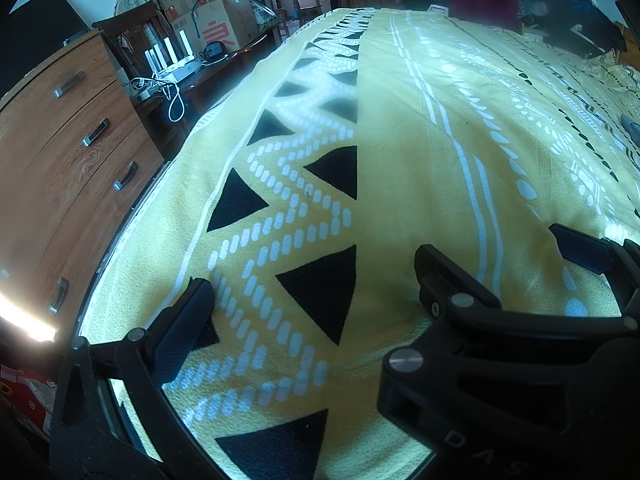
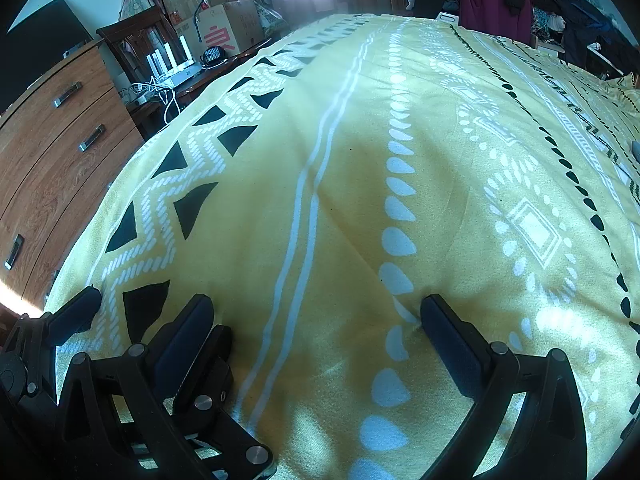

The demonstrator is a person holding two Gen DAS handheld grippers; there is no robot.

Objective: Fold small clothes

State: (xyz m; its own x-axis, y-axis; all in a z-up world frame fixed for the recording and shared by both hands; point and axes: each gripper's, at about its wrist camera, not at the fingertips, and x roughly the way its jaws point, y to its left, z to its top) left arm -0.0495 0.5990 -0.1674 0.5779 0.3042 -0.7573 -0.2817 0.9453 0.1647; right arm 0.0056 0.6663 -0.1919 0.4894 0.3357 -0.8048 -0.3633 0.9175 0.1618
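- Surface: bed covered by a yellow blanket (image 1: 400, 168) with white stripes, dotted zigzags and black triangles. The pattern bands run lengthwise, straight away from both cameras toward the far end of the bed.
- Left gripper (image 1: 320, 280): jaws spread wide, nothing between them, only blanket. Its left finger (image 1: 188, 320) sits low over the zigzag band near the left edge of the bed. Its other finger is hidden behind the right gripper's body.
- Right gripper (image 2: 316, 300): jaws released and wide apart, with bare blanket between them. Its fingers straddle the double white stripe and the row of white drops. In the left wrist view its black body fills the lower right corner.
- The two grippers are side by side and partly overlapping, both pointing along the blanket bands.
- Task item: no small garment lies between or near the fingers. The only candidate is a small grey piece (image 2: 636, 147) on the blanket at the far right, well apart from both grippers. The frame edge cuts it off, so I cannot tell its long axis, which way it points, or whether it is clothing.
- Surroundings: a wooden dresser (image 1: 60, 140) stands left of the bed. Cardboard boxes (image 1: 224, 24) sit beyond the dresser. A heap of dark and maroon clothes (image 2: 492, 0) is at the far end of the bed.
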